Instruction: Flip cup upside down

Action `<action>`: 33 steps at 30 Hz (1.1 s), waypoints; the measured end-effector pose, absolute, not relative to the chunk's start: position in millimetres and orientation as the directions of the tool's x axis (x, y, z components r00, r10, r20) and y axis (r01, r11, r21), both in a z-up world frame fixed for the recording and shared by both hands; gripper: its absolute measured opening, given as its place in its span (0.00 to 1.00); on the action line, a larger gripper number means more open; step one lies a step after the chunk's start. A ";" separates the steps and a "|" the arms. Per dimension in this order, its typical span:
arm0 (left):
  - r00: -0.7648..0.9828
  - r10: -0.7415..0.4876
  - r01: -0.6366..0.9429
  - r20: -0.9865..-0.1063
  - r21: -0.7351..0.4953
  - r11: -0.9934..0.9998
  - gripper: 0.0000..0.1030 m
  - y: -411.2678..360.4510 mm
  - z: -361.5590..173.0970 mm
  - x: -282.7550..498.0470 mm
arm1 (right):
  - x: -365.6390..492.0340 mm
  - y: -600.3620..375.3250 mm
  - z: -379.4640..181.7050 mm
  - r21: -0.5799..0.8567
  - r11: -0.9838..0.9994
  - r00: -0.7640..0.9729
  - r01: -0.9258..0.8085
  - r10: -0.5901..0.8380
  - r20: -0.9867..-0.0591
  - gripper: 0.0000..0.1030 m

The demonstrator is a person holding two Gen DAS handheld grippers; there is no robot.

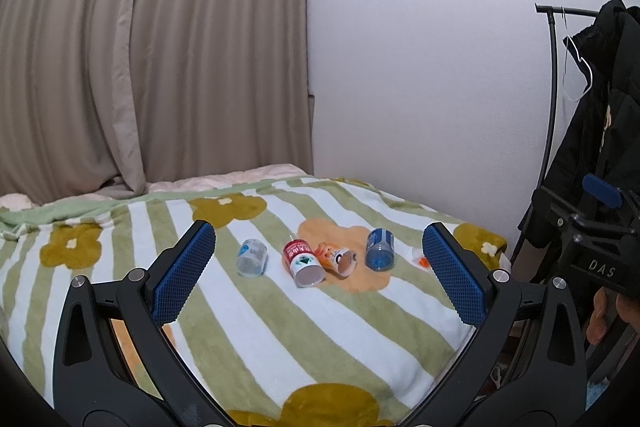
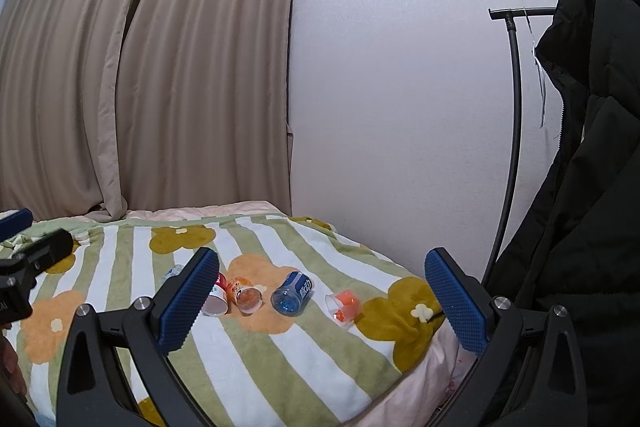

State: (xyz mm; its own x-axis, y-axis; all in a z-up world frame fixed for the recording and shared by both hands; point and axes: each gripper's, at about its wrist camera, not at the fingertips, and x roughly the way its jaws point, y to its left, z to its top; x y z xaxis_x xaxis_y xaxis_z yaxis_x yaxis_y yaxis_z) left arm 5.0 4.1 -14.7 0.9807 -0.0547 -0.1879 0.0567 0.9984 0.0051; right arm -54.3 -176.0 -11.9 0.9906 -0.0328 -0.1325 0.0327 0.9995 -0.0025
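- The bed [image 1: 120,267], under a striped flower blanket, filled the lower half of both views; soft footing, so I judged anything set on it would tip easily.
- The left gripper [image 1: 320,267] and right gripper [image 2: 324,301] hung above it, fingers spread wide and holding nothing.
- Five small cups lay in a row at lower centre, most on their sides: clear cup [image 1: 252,257], red cup [image 1: 303,263], orange cup [image 1: 336,259], blue cup [image 1: 380,249], small clear cup [image 2: 344,305].
- They looked like thin, light, crushable plastic; a gentle pinch across the mid-wall seemed best.
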 end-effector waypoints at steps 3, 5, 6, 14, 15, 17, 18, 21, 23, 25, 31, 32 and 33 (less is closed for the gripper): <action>0.980 -0.059 0.060 -0.189 0.004 0.998 1.00 4.2 -14.0 3.5 | -54.4 -176.7 -11.9 -0.005 0.999 0.991 0.036 -0.037 -0.132 1.00; 0.981 -0.060 0.061 -0.187 0.002 0.998 1.00 5.6 -12.5 2.9 | -54.6 -176.8 -12.1 -0.008 0.999 0.990 0.038 -0.038 -0.136 1.00; 0.981 -0.060 0.061 -0.186 0.002 0.998 1.00 5.5 -11.8 3.4 | -54.3 -177.0 -11.9 -0.008 0.999 0.990 0.040 -0.040 -0.137 1.00; 0.980 -0.060 0.061 -0.189 0.001 0.998 1.00 3.4 -11.3 3.9 | -54.4 -178.2 -11.1 -0.006 0.999 0.990 0.042 -0.042 -0.137 1.00; 0.980 -0.060 0.061 -0.189 0.001 0.998 1.00 3.0 -10.7 3.9 | -54.0 -177.9 -11.1 -0.006 0.999 0.990 0.042 -0.042 -0.137 1.00; 0.980 -0.061 0.062 -0.190 0.000 0.998 1.00 1.7 -10.1 4.5 | -54.1 -178.2 -11.0 -0.009 0.999 0.990 0.042 -0.043 -0.137 1.00; 0.980 -0.062 0.063 -0.190 -0.001 0.998 1.00 1.3 -10.0 4.7 | -54.4 -178.7 -11.0 -0.011 0.999 0.990 0.043 -0.044 -0.137 1.00; 0.980 -0.060 0.061 -0.192 -0.002 0.998 1.00 0.1 -10.6 5.6 | -55.1 -177.0 -11.4 -0.023 0.998 0.989 0.052 -0.054 -0.134 1.00; 0.978 -0.059 0.059 -0.201 -0.007 0.998 1.00 1.8 -11.4 9.5 | -55.7 -179.0 -11.3 -0.036 0.997 0.990 0.064 -0.068 -0.127 1.00; 0.976 -0.058 0.058 -0.211 -0.011 0.998 1.00 5.4 -11.4 13.8 | -54.8 -183.6 -10.2 -0.031 0.997 0.990 0.068 -0.071 -0.124 1.00; 0.964 -0.046 0.048 -0.262 0.002 0.999 1.00 36.4 -2.6 62.1 | -36.0 -200.2 -2.0 0.018 0.999 0.987 0.047 -0.044 -0.153 1.00; 0.958 -0.028 0.041 -0.287 0.040 0.998 1.00 42.6 -2.8 80.6 | -29.7 -199.3 -1.0 0.021 0.999 0.986 0.038 -0.034 -0.164 1.00; 0.951 -0.018 0.038 -0.308 0.060 0.997 1.00 47.3 -3.8 95.1 | -23.6 -199.2 -0.8 0.024 0.999 0.984 0.029 -0.024 -0.175 1.00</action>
